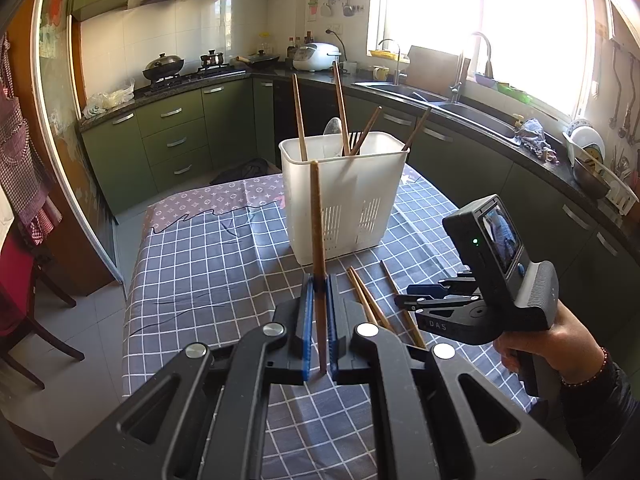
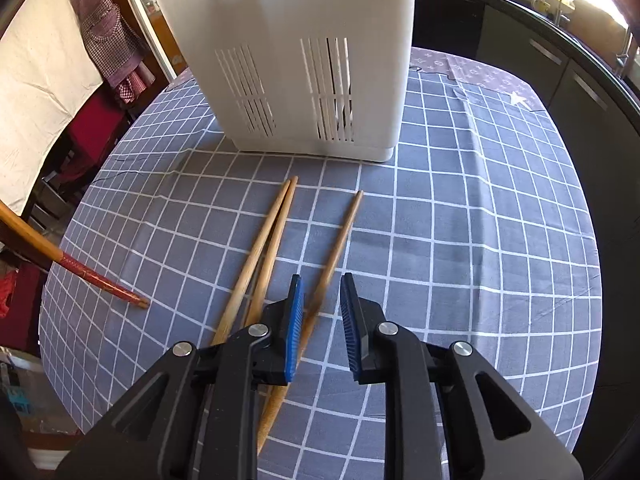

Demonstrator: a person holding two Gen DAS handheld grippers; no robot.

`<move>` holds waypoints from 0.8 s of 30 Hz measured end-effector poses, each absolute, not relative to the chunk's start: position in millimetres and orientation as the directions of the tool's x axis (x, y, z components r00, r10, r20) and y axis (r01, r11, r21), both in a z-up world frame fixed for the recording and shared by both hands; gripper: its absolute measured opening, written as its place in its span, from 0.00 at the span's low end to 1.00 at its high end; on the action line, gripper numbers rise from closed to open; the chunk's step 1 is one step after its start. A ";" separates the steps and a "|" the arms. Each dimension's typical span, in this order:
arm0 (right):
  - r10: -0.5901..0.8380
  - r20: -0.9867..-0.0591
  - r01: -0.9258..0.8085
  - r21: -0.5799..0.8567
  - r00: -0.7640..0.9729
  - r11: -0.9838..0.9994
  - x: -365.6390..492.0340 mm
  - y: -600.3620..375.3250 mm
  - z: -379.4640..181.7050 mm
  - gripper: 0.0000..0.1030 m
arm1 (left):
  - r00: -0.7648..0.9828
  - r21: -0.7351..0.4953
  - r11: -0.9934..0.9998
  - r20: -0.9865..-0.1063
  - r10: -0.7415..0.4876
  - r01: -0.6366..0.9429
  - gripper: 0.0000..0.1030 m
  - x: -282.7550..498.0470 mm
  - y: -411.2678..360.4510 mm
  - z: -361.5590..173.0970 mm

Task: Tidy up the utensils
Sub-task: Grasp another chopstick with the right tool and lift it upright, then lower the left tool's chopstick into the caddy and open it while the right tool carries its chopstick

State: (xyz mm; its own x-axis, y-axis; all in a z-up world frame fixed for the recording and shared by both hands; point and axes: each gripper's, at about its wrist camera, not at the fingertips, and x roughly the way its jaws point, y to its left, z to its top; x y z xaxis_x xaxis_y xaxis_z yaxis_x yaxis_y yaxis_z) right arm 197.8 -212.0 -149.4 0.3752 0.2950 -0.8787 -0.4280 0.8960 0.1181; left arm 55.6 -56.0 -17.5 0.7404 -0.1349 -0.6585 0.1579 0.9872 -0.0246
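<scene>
Landmark: white slotted utensil holder, upright on the bench, which wears a grey-blue checked cloth.

Left tongs: blue pads pressed together on one brown chopstick. The stick stands near-upright in the grip, on the near side of the holder; its top end overlaps the holder's front wall in the left wrist view, just below the rim. In the right wrist view the lower, red-patterned end of this stick enters from the left and sits at or just above the cloth, well to the left of the loose sticks; contact cannot be told.

Inside the holder: four brown chopsticks leaning at different angles, plus a metal spoon and what looks like fork tines behind it.

On the cloth, in front of the holder: three pale wooden chopsticks. Two lie touching as a pair, tips toward the holder; the third lies just to their right, apart from them, roughly parallel.

Right tongs: pads spread, holding nothing, low over the near part of the third loose stick, which passes under the left pad. In the left wrist view they sit to the right of the holder, gripped by a hand wearing a bead bracelet.
</scene>
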 end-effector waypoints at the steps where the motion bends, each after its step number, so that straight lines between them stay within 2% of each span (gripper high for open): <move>1: 0.285 -0.884 -0.433 0.108 0.369 0.895 197.5 -208.9 -150.3 0.19 | 0.740 -0.025 0.987 -0.659 -0.135 0.157 0.06 55.8 -56.0 -17.3; 6: 0.239 -0.893 -0.430 0.057 0.382 0.901 197.4 -200.8 -152.2 0.20 | 0.740 -0.024 0.987 -0.659 -0.135 0.159 0.06 55.4 -55.0 -17.6; 7: 0.229 -0.892 -0.434 0.041 0.390 0.900 196.0 -198.8 -152.5 0.19 | 0.737 -0.025 0.986 -0.662 -0.138 0.162 0.06 56.0 -55.0 -17.8; 8: 0.233 -0.890 -0.441 0.041 0.391 0.897 194.8 -198.1 -152.6 0.12 | 0.735 -0.024 0.986 -0.663 -0.138 0.164 0.06 56.6 -55.2 -18.3; 11: 0.261 -0.887 -0.431 0.080 0.381 0.899 196.8 -204.4 -152.5 0.07 | 0.734 -0.023 0.986 -0.665 -0.138 0.164 0.06 58.3 -54.8 -19.5; 15: 0.314 -0.871 -0.416 0.143 0.378 0.898 197.5 -218.9 -145.2 0.07 | 0.733 -0.024 0.986 -0.666 -0.140 0.166 0.06 60.2 -54.7 -19.4; 24: 0.438 -0.721 -0.430 0.213 0.537 0.877 153.9 -266.5 -65.8 0.06 | 0.733 -0.020 0.984 -0.665 -0.145 0.177 0.06 59.1 -58.3 -21.0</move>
